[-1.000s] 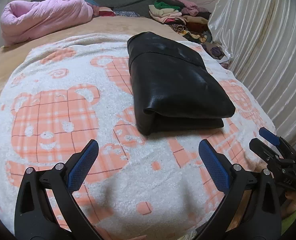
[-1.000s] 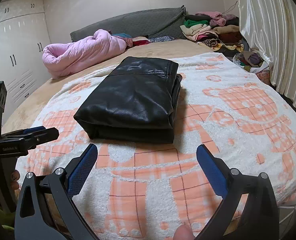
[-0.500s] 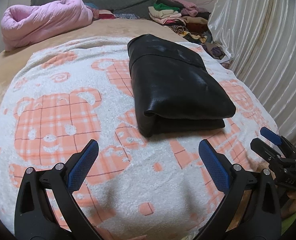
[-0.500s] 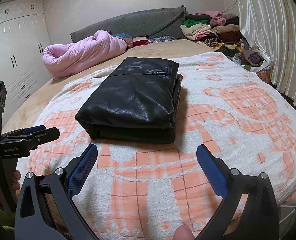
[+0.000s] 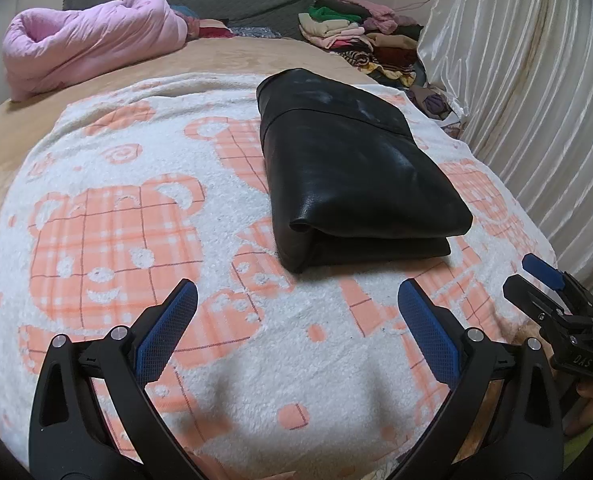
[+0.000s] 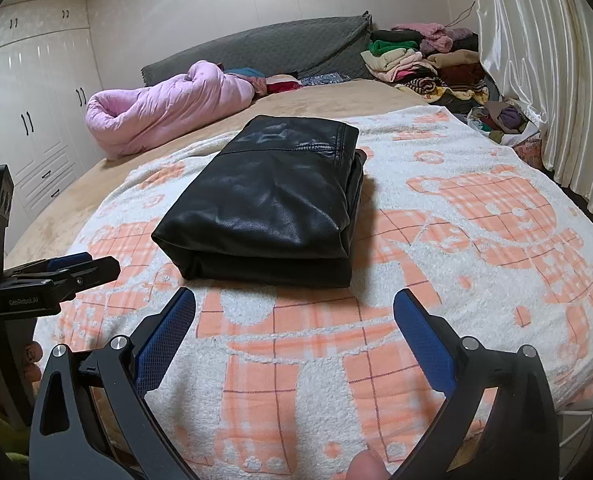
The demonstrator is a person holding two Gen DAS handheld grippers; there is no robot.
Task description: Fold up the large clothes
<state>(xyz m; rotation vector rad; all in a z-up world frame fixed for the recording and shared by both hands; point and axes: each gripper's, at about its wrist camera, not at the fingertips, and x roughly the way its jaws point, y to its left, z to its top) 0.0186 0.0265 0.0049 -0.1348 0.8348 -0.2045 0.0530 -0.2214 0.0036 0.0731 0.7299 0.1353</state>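
Observation:
A black leather garment (image 5: 348, 168) (image 6: 268, 200) lies folded into a thick rectangle on a white blanket with orange checked bears (image 5: 116, 240) (image 6: 496, 220). My left gripper (image 5: 296, 300) hovers open above the blanket, short of the garment's near edge, with nothing between its blue pads. My right gripper (image 6: 294, 304) is also open and empty, just in front of the garment's folded edge. Each gripper shows at the side of the other's view: the right gripper (image 5: 544, 280) at the right, the left gripper (image 6: 72, 268) at the left.
A rolled pink quilt (image 5: 88, 40) (image 6: 164, 108) lies at the head of the bed by a grey headboard (image 6: 276, 48). A heap of mixed clothes (image 5: 360, 40) (image 6: 428, 64) fills the far right corner. White curtains (image 5: 536, 80) hang on the right, white wardrobes (image 6: 28, 112) on the left.
Both grippers stay open and empty. The left view has drifted slightly, so the garment sits a little lower in it. The right view is almost unchanged.

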